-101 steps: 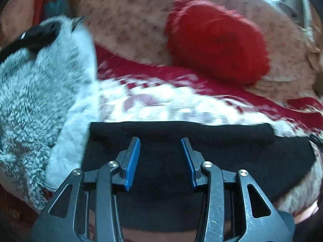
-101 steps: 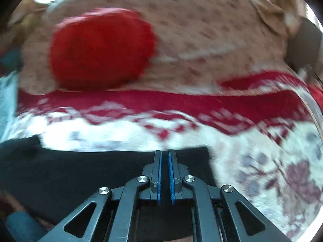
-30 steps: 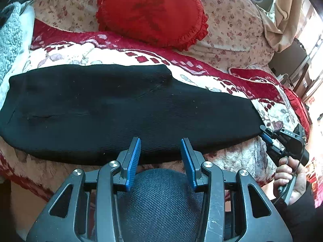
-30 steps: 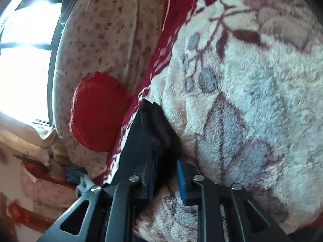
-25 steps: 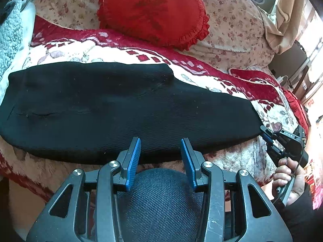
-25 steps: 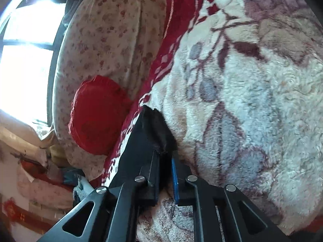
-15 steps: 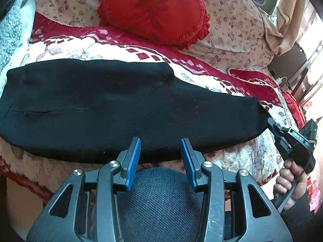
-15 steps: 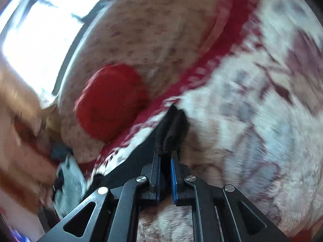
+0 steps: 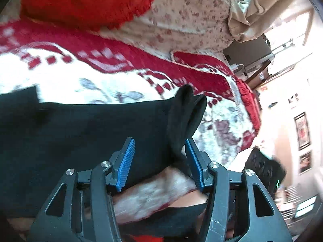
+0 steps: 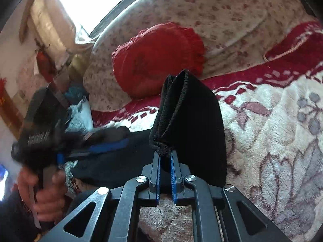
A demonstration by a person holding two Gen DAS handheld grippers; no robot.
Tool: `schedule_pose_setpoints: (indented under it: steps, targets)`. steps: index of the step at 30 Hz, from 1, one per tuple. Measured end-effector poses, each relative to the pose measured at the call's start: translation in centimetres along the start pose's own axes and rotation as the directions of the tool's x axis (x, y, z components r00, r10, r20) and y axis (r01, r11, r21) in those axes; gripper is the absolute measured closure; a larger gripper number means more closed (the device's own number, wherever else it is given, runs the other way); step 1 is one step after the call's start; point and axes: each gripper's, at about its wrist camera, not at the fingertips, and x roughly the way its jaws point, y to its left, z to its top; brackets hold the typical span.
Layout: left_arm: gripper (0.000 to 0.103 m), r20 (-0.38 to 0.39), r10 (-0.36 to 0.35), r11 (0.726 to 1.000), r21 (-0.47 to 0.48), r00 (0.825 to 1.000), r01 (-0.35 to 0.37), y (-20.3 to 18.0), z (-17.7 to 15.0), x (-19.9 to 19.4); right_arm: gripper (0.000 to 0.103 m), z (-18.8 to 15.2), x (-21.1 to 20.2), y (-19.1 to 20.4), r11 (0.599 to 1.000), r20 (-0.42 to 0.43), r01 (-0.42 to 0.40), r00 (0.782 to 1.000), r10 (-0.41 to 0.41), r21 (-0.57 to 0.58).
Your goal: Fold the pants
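The black pants (image 9: 84, 133) lie lengthwise across a fleece blanket on a sofa. My right gripper (image 10: 165, 171) is shut on the pants' hem end (image 10: 191, 125) and holds it lifted above the blanket, the cloth hanging in a fold. That raised end shows in the left wrist view (image 9: 185, 109). My left gripper (image 9: 159, 161) is open, its blue pads astride the near edge of the pants beside the raised end. It also shows blurred at the left of the right wrist view (image 10: 105, 141).
A round red cushion (image 10: 157, 56) leans on the floral sofa back (image 10: 232, 10). The red and cream blanket (image 10: 282, 131) covers the seat. A grey fluffy garment (image 10: 78, 117) lies at the far left. Furniture and picture frames (image 9: 302, 131) stand to the right.
My right gripper has lifted the pants' end off the blanket and carried it leftward. My left gripper has moved right and closer to the pants' edge, still open.
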Motion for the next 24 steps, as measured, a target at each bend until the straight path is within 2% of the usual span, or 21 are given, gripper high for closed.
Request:
schedule_pose_setpoints:
  steps: [3,8,12,16,18,20,21,22,24]
  targets:
    - [0.053,-0.001,0.039,0.999,-0.003,0.999,-0.039,-0.7,1.2,0.9,0.095,-0.2,0.2,0.9,0.999,-0.014,0.003,1.0,-0.004,-0.053]
    - [0.053,0.019,0.06,0.997,0.039,0.998,-0.06,-1.8,2.0,0.2,0.095,-0.4,1.1,2.8,0.992,-0.029,-0.007,1.0,0.004,-0.123]
    - [0.053,0.065,0.072,0.997,-0.026,0.995,-0.071,-0.3,2.7,-1.6,0.095,-0.4,2.1,4.4,0.987,-0.043,-0.026,0.999,0.02,-0.158]
    - [0.051,0.052,0.079,0.996,-0.046,0.996,-0.077,0.7,3.1,-2.2,0.095,-0.6,2.9,6.3,0.978,-0.053,-0.032,0.998,0.021,-0.206]
    - [0.051,0.073,0.075,0.996,-0.053,0.994,-0.071,1.1,3.1,-2.8,0.095,-0.7,3.2,7.0,0.975,-0.064,-0.043,0.997,0.03,-0.217]
    - [0.061,0.081,0.077,0.996,-0.052,0.994,-0.073,1.5,3.3,-3.3,0.095,-0.8,3.5,7.6,0.972,-0.069,-0.046,0.997,0.031,-0.229]
    - [0.081,0.062,0.096,0.994,-0.047,0.993,-0.094,1.8,3.4,-3.4,0.095,-0.8,3.7,7.9,0.971,-0.072,-0.052,0.997,0.036,-0.234]
    - [0.088,0.057,0.108,0.993,-0.046,0.993,-0.105,2.0,3.4,-3.5,0.095,-0.9,3.7,8.1,0.97,-0.073,-0.056,0.997,0.039,-0.238]
    - [0.09,0.057,0.116,0.992,-0.048,0.992,-0.114,2.6,3.3,-4.3,0.095,-0.9,3.9,8.5,0.968,-0.081,-0.068,0.995,0.05,-0.241]
